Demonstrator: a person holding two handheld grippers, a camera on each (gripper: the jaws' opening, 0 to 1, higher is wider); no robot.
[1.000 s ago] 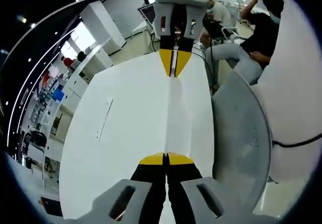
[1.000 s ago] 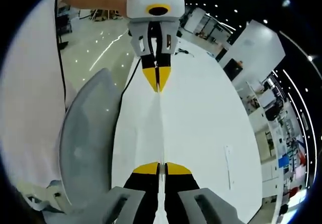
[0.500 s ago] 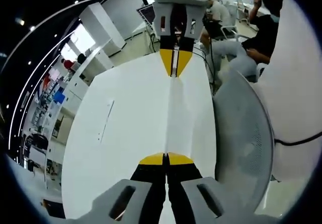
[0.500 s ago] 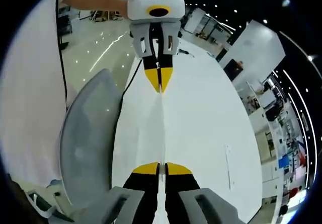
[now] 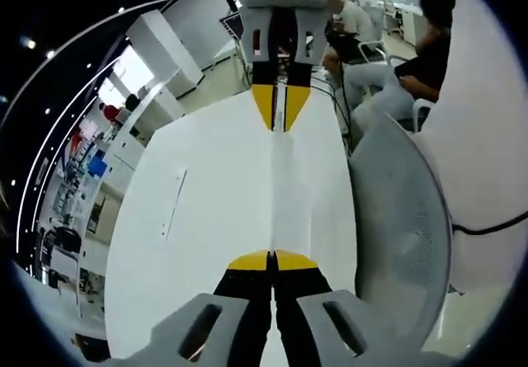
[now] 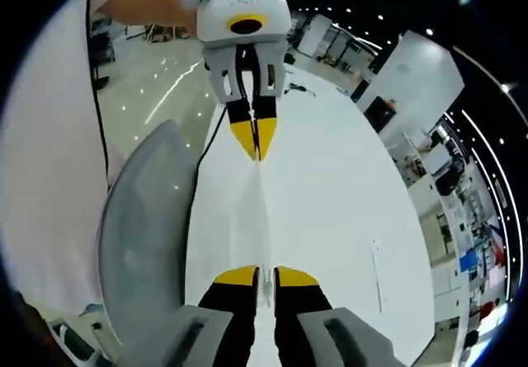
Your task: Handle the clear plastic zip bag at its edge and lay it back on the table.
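**Bag strung tight between both grippers, one of them maybe letting go**

Since a second ago the right gripper's yellow tips look like they've parted a touch in both views; before, they were pinched flat together. Left gripper (image 5: 272, 261) is clamped tight on the near edge of the clear zip bag (image 5: 277, 190), which is stretched edge-on above the white table (image 5: 198, 218), running straight from one gripper to the other. Right gripper (image 6: 266, 277) sits at the opposite edge, jaws slightly apart with the film between them, so I can't say if it has any hold.

Risk as I see it: if one end drops first, the bag swings off the other and lands crumpled, or slides toward the grey chair (image 5: 400, 227) beside the table rather than lying flat.

Hard to make out: the bag is basically just a thin crease line, so its width, zip strip and any contents are anyone's guess.
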